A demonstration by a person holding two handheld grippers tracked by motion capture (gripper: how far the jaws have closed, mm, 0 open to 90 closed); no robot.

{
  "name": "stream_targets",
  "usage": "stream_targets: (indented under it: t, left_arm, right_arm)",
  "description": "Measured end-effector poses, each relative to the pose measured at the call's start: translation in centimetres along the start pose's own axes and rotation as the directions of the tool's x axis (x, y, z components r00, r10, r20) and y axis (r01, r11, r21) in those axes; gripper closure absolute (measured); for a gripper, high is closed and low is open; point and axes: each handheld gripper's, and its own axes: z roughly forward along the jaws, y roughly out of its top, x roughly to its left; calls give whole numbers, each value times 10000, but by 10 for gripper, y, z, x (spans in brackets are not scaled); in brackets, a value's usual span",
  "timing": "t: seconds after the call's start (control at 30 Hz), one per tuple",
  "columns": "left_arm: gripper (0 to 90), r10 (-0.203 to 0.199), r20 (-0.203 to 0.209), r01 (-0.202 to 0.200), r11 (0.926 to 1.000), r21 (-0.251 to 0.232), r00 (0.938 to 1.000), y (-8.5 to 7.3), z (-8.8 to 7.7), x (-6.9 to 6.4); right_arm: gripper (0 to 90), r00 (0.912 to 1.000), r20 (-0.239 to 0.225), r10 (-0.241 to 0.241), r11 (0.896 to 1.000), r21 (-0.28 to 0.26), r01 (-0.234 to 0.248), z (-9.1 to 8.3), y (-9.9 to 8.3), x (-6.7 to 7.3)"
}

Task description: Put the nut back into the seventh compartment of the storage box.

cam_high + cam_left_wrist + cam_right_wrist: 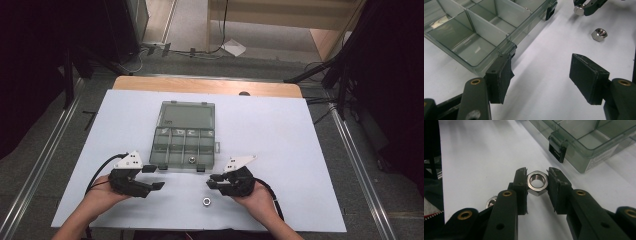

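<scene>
Right gripper (537,182): we see it clamping a nut (537,183), near the worktop's (300,130) front edge.
Left gripper (544,77): spread wide, at the box's (481,32) front corner.
Loose nut (205,201): near the front edge.

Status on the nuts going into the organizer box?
Done: one nut sits in a front compartment of the open organizer box. In hand: right hand-held gripper clamps a hex nut. Left: another loose nut on the table; left hand-held gripper open by the box.
</scene>
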Motion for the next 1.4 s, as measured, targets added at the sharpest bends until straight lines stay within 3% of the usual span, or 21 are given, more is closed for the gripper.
stream_targets:
  t: [0.07,0.7,0.8,1.03,1.4]
  left_arm:
    - [344,-52,37,53,9998,-214,10000,-1,1,0]
    - [344,-144,-16,144,9997,-196,9999,-4,-1,0]
    - [344,-90,-53,90,9999,56,9999,-4,-3,0]
    - [344,-112,0,112,9997,-200,9999,-5,-1,0]
    - [344,-124,21,124,9997,-222,9999,-4,0,0]
  right_arm:
    - [710,10000,20,-51,10000,-46,51,1,1,-1]
    - [710,9996,-76,268,9996,-69,-268,2,13,-5]
    - [710,9997,-102,233,9997,-122,-234,2,15,-4]
    - [710,9995,-176,256,9996,-134,-258,2,21,-1]
    - [710,9998,-117,185,9993,-320,-189,0,31,-1]
